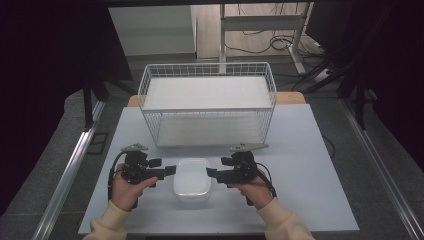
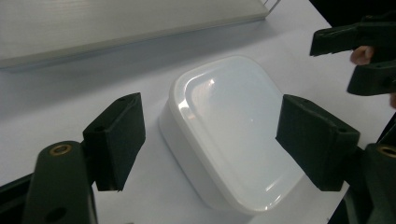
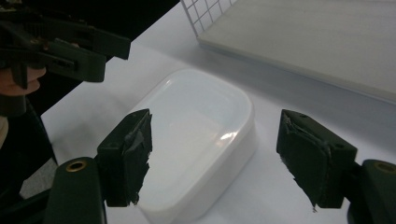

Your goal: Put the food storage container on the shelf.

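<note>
High view: white lidded container (image 1: pixel 192 180), on the table (image 1: pixel 310 150) just in front of the wire basket (image 1: pixel 207 102). Left gripper (image 1: pixel 169 170) and right gripper (image 1: pixel 212 173) flank it, jaws apart, holding nothing. Probably light, rigid, glossy, slippery; grip opposite side walls below the lid rim.

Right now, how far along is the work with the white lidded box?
Early stage. The white box sits shut on the table in front of the wire basket, ungrasped. In hand: left gripper and right gripper flank it, jaws open. Gripping and any moving remain.
</note>
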